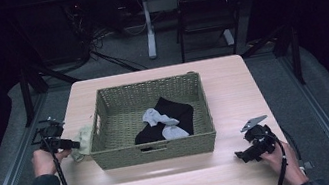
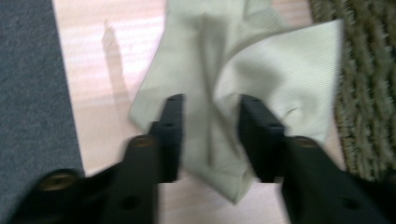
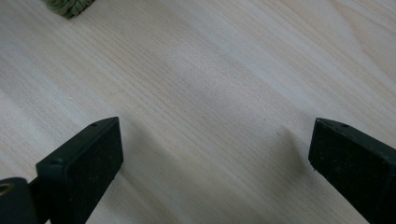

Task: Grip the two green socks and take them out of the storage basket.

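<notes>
The light wooden table (image 1: 166, 173) carries a woven basket (image 1: 157, 150) at its middle, and in the basket lies a black garment (image 1: 176, 113) with two pale grey socks (image 1: 159, 118) on top of it. Just left of the basket, touching its outer left wall, a pale green cloth (image 1: 82, 139) lies crumpled on the tabletop. The left gripper (image 1: 62, 144) sits at the table's left edge, pointing right toward that cloth; in the left gripper view its two black jaws stand partly apart with a raised fold of the cloth (image 2: 243, 79) between them, the pads at the fabric's sides without squeezing it, so the cloth rests on the wood rather than in a grip. The right gripper (image 1: 244, 155) rests low over the near right part of the table, well apart from the basket; in the right gripper view its jaws stand wide over bare wood, a corner of the basket (image 3: 67, 7) at the far edge.
</notes>
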Demonstrator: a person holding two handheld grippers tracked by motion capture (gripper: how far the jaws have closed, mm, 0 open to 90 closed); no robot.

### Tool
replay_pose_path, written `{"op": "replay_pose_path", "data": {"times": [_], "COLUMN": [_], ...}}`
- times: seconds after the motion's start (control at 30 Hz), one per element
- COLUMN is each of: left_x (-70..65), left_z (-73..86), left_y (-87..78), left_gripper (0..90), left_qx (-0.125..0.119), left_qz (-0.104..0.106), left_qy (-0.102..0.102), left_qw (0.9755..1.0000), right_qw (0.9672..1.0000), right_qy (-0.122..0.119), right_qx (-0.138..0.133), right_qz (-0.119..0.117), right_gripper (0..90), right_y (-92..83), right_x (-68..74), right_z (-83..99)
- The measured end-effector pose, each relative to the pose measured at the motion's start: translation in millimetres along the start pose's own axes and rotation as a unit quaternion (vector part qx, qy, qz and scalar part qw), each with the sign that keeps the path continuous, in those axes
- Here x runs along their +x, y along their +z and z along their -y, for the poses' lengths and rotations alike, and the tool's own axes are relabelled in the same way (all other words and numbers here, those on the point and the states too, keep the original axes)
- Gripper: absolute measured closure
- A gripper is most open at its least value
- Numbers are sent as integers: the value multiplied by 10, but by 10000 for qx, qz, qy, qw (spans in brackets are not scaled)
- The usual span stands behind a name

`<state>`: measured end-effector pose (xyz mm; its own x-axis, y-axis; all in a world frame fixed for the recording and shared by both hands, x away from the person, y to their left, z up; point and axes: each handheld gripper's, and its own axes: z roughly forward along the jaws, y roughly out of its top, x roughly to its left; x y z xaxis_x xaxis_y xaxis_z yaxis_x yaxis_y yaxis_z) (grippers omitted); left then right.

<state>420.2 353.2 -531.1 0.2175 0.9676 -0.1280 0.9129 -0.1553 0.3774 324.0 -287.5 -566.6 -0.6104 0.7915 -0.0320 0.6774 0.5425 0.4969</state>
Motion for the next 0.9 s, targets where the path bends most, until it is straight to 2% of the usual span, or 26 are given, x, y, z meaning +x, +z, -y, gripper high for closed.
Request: {"op": "replay_pose_path", "data": {"times": [0.03, 0.07, 0.1, 0.13, 0.17, 0.2, 0.23, 0.27, 0.3, 0.37, 0.4, 0.5, 0.6, 0.63, 0.7, 0.9], "left_x": [11, 11, 14, 19, 17, 10, 0, -15, -37, -89, -121, -224, -296, -322, -307, -227], "left_z": [77, 77, 120, 167, 217, 267, 319, 366, 414, 491, 530, 630, 723, 780, 819, 901], "left_y": [-37, -37, -59, -82, -106, -133, -151, -186, -205, -253, -269, -294, -277, -251, -221, -177], "left_gripper": [404, 358, 358, 321, 232, 232, 175, 175, 149, 132, 87, 67, 42, 31, 6, 1], "left_qx": [-157, -157, -236, -352, -448, -489, -606, -642, -779, -843, -882, -930, -975, -953, -938, -979], "left_qz": [-114, -114, -132, -107, -123, -114, -110, -122, -186, -202, -216, -263, -303, -355, -390, -322], "left_qy": [-124, -124, -134, -166, -205, -222, -221, -242, -211, -145, -131, -24, -43, 34, -7, -152], "left_qw": [9997, 9997, 9995, 9992, 9987, 9985, 9979, 9976, 9966, 9961, 9958, 9953, 9948, 9948, 9948, 9946], "right_qw": [10000, 10000, 10000, 10000, 10000, 10000, 10000, 10000, 10000, 10000, 10000, 10000, 10000, 10000, 10000, 10000], "right_qy": [16, 16, 23, 20, 16, 16, 18, 18, 19, 25, 22, 18, 21, 14, 8, -4], "right_qx": [-17, -17, -17, -19, -20, -20, -19, -19, -26, -20, -17, -20, -26, -23, 0, -19], "right_qz": [-24, -24, -26, -23, -14, -14, -14, -14, -15, -18, -15, -13, -8, -12, 3, 26], "right_gripper": [23, 23, 22, 22, 22, 22, 22, 22, 22, 23, 23, 22, 22, 22, 23, 22], "right_y": [1, 1, 1, 1, -2, -2, -2, -2, -3, -3, -1, -2, 0, -3, -8, -5], "right_x": [-1, -1, -1, 0, 0, 0, 2, 2, 0, -1, -1, 3, 2, 2, 1, 3], "right_z": [1, 1, 2, 2, 1, 1, 1, 1, 2, 1, 0, -1, -1, 0, -2, -4]}}
